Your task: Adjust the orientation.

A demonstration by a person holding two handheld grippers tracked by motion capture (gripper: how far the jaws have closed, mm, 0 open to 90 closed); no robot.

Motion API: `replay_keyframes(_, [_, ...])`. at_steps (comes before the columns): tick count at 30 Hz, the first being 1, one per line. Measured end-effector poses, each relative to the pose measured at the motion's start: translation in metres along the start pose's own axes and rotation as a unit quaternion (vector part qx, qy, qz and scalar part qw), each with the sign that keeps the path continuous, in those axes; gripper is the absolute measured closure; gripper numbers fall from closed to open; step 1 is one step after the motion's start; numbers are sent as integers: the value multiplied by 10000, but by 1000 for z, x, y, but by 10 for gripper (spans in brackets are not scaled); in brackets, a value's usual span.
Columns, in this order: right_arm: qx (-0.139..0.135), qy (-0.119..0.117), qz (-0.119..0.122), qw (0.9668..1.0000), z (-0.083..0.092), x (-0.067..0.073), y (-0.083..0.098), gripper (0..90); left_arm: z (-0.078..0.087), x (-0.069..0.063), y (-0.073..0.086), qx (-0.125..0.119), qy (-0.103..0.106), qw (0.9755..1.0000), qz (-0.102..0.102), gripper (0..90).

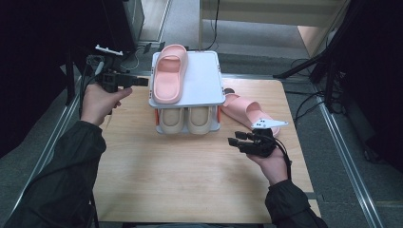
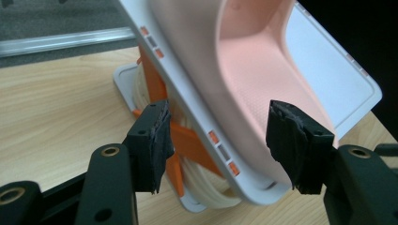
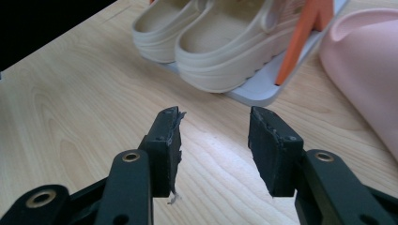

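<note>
High view shows us our left gripper (image 1: pixel 138 81) spread wide beside the pink slipper (image 1: pixel 167 73) lying on the rack's top shelf (image 1: pixel 204 80), pads clear of it. Our right gripper (image 1: pixel 233 138) hovers open over the table (image 1: pixel 190 166), near the second pink slipper (image 1: pixel 242 110).

A pink slipper (image 1: pixel 168 73) is being carried sole-down on the top shelf of a white two-tier rack (image 1: pixel 204 78), along its 9 o'clock edge, toe toward 12 o'clock. Its mate (image 1: pixel 244 110) is lying on the table (image 1: pixel 190 166), at 3 o'clock of the rack.
</note>
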State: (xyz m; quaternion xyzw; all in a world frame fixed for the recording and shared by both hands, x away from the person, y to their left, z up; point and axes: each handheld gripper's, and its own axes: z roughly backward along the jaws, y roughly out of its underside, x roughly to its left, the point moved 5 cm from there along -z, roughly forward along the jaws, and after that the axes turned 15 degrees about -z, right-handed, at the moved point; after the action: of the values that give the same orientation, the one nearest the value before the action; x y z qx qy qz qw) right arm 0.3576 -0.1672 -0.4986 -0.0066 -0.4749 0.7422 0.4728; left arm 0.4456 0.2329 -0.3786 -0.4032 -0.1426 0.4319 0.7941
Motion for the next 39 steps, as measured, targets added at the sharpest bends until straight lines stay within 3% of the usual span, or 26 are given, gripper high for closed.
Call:
replay_keyframes(7, [-39, 218, -79, 9997, 5, -16, -4, 586, -1, 8, 25, 111, -127, 9998, -82, 404])
replay_keyframes(8, [-12, 232, -71, 9997, 8, -23, -6, 654, 0, 10, 32, 59, -145, 9999, -26, 405])
replay_keyframes(12, [-88, 335, -184, 9992, 12, -38, -11, 787, 1, 9, 47, 30, -173, 9998, -13, 404])
replay_keyframes(14, [-68, 377, -196, 9991, 12, -43, -12, 814, 1, 7, 50, 32, -166, 9999, -21, 403])
replay_keyframes(16, [52, 572, -347, 9977, 10, -57, -14, 900, 3, 3, 60, -22, -119, 9999, -3, 401])
replay_keyframes(19, [94, 729, -477, 9962, 6, -71, -16, 900, 3, -2, 71, -93, -126, 9999, 11, 396])
replay_keyframes(26, [-45, 1022, -481, 9936, -4, -94, -28, 900, 3, -10, 95, -211, -260, 9994, 29, 395])
replay_keyframes(32, [-120, 1135, -732, 9908, -10, -114, -35, 900, 12, -16, 118, -209, -433, 9988, -2, 387])
replay_keyframes(39, [-71, 1295, -776, 9885, -22, -128, -41, 900, 13, -24, 144, -185, -382, 9991, 19, 372])
